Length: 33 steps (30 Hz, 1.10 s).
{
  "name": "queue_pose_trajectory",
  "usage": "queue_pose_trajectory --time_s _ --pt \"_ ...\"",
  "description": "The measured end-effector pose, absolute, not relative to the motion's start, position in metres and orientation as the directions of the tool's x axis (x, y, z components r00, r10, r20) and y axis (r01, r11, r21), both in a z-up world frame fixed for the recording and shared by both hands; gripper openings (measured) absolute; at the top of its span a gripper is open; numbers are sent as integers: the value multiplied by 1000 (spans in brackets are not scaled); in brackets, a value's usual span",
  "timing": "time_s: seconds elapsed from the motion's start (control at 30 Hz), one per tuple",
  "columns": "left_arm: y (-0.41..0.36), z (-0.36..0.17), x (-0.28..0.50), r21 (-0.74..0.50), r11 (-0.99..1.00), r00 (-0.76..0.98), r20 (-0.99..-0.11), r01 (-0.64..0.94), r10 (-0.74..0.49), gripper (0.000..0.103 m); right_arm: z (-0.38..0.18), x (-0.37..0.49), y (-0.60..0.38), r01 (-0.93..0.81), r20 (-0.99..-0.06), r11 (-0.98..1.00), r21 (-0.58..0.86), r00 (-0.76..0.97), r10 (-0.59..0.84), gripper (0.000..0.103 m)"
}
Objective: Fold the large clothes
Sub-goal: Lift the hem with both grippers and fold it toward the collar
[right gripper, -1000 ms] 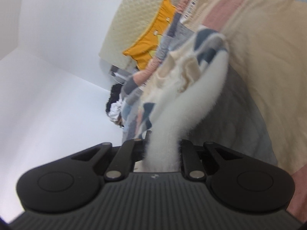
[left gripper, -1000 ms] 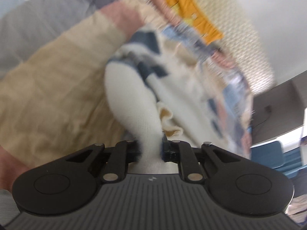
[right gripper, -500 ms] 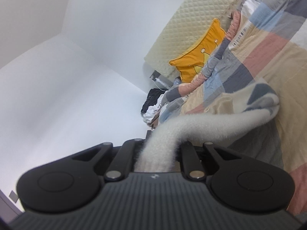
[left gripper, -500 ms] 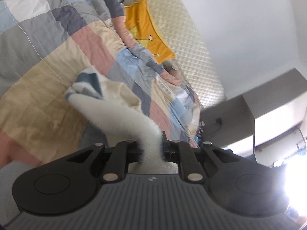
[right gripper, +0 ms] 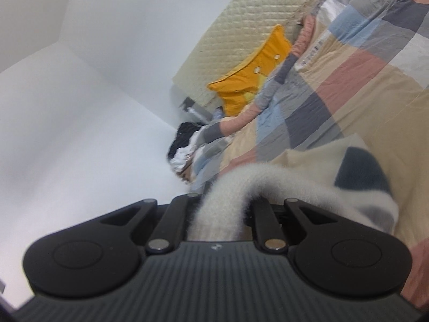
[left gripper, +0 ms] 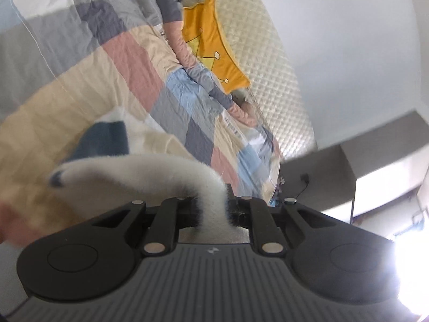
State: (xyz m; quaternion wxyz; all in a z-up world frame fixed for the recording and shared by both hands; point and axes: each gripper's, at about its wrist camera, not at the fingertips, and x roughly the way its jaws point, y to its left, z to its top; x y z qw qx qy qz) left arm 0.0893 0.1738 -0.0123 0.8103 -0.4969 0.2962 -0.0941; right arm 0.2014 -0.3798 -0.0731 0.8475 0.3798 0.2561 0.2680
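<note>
While I watch both feeds, the bed [left gripper: 67,80] fills most of each, spread with a patchwork quilt [right gripper: 362,67] of grey, pink, blue and cream squares. Against the padded headboard [left gripper: 268,61] leans an orange cushion [left gripper: 211,43]. My sweater [left gripper: 139,166], fuzzy white with dark blue patches, hangs over the quilt, stretched between my tools. My left tool [left gripper: 213,209] is clenched on one white edge of it; my right tool [right gripper: 219,209] is clenched on another. A dark heap of clothes [right gripper: 185,145] lies beside the bed

Sweater [left gripper: 150,166] higher off quilt [left gripper: 80,86], stretched
</note>
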Motion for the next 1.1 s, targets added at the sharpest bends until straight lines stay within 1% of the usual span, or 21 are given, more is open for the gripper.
queue_pose_trajectory --time_s 0.2,0.3,0.43,0.57,0.67,0.77,0.87,0.97,1.1 --pt "167 -32 183 -827 535 839 -408 -173 -359 16 -85 275 -369 -164 -318 647 745 765 560 14" --pt "166 -48 223 -809 550 844 -433 -209 -317 16 -103 307 -367 -116 -336 632 766 766 548 14" --pt "173 -87 277 -821 505 826 -465 -267 -318 16 -135 341 -363 -51 -380 631 774 761 527 14" --pt "182 -137 320 -826 455 802 -502 -333 -324 16 -167 369 -360 -20 -422 642 766 739 525 14" --pt "186 -166 345 -825 442 791 -515 -353 -330 16 -188 389 -359 -7 -434 639 769 728 531 14" --pt "189 -185 367 -812 464 789 -525 -354 -318 16 -206 410 -356 1 -440 634 773 720 536 14" --pt "189 -195 386 -806 484 796 -521 -340 -309 16 -218 429 -355 -5 -442 635 772 713 544 14" --pt "186 -203 401 -777 526 788 -545 -345 -289 16 -229 440 -355 1 -438 624 782 712 548 14" --pt "189 -218 415 -781 522 779 -547 -343 -307 16 -248 448 -355 29 -438 602 798 715 546 14"
